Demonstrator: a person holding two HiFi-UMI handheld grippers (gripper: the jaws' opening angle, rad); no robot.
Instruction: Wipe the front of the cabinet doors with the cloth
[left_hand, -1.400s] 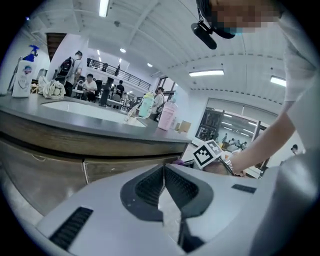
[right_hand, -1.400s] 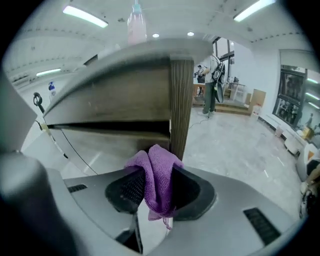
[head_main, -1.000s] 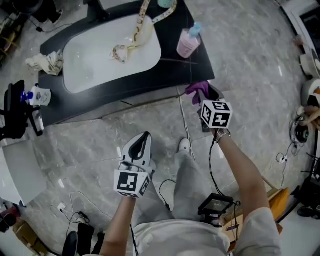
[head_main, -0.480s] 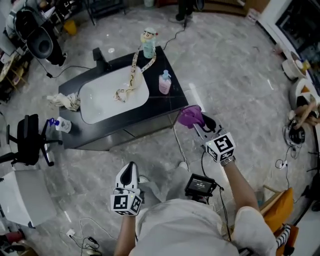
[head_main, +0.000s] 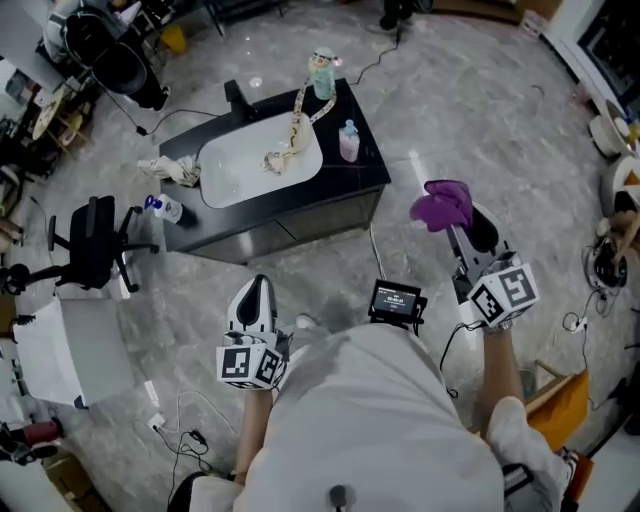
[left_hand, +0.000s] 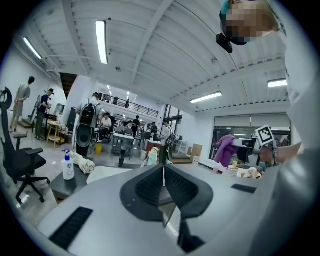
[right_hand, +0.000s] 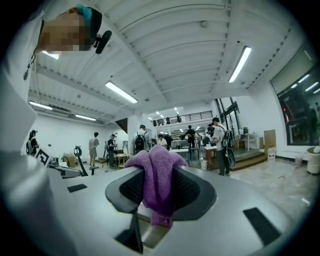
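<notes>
The right gripper (head_main: 452, 222) has carried the purple cloth (head_main: 441, 203) away from the cabinet (head_main: 290, 228) corner and now holds it well apart, to the right. The cabinet looks farther off, so the person has probably stood up and stepped back.

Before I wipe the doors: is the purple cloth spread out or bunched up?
Bunched up. The purple cloth sits crumpled between the right gripper's jaws, a wad bulging above them.

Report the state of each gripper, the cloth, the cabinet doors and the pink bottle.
left gripper: shut, empty
right gripper: shut on the purple cloth
purple cloth: bunched, clamped, held clear of the cabinet
cabinet doors: closed
pink bottle: upright on the countertop
</notes>
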